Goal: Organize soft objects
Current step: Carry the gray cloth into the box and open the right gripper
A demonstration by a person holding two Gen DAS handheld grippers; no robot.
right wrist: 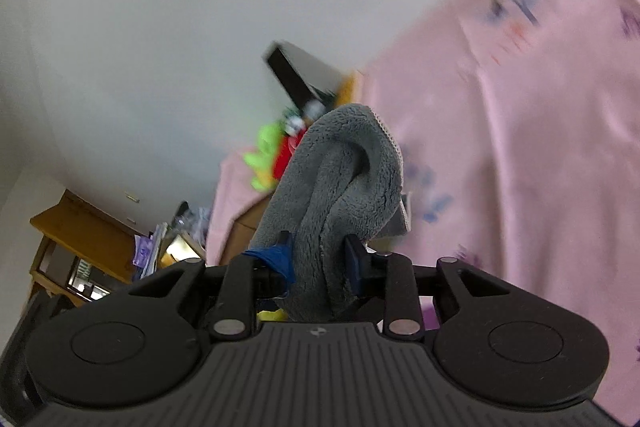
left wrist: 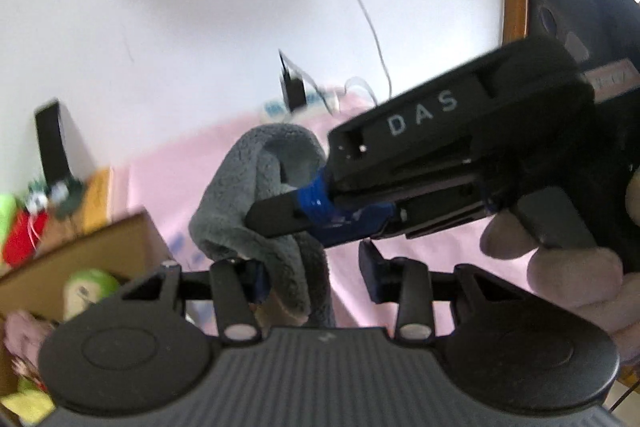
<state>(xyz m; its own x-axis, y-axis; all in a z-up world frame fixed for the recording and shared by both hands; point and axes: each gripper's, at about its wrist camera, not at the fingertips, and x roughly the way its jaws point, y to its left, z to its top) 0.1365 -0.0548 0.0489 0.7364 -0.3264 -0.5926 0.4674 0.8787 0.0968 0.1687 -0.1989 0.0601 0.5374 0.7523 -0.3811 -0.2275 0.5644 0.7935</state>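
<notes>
A grey fleece towel (right wrist: 340, 195) is pinched in a bunched fold by the right gripper (right wrist: 318, 259), raised in front of a pink sheet (right wrist: 520, 147). In the left wrist view, the same towel (left wrist: 256, 195) is seen draped over the right gripper's fingers (left wrist: 276, 215). The left gripper (left wrist: 312, 279) is held spread, with a hanging fold just beside its left finger. A cardboard box (left wrist: 80, 259) holding plush toys (left wrist: 88, 291) is seen at near left.
</notes>
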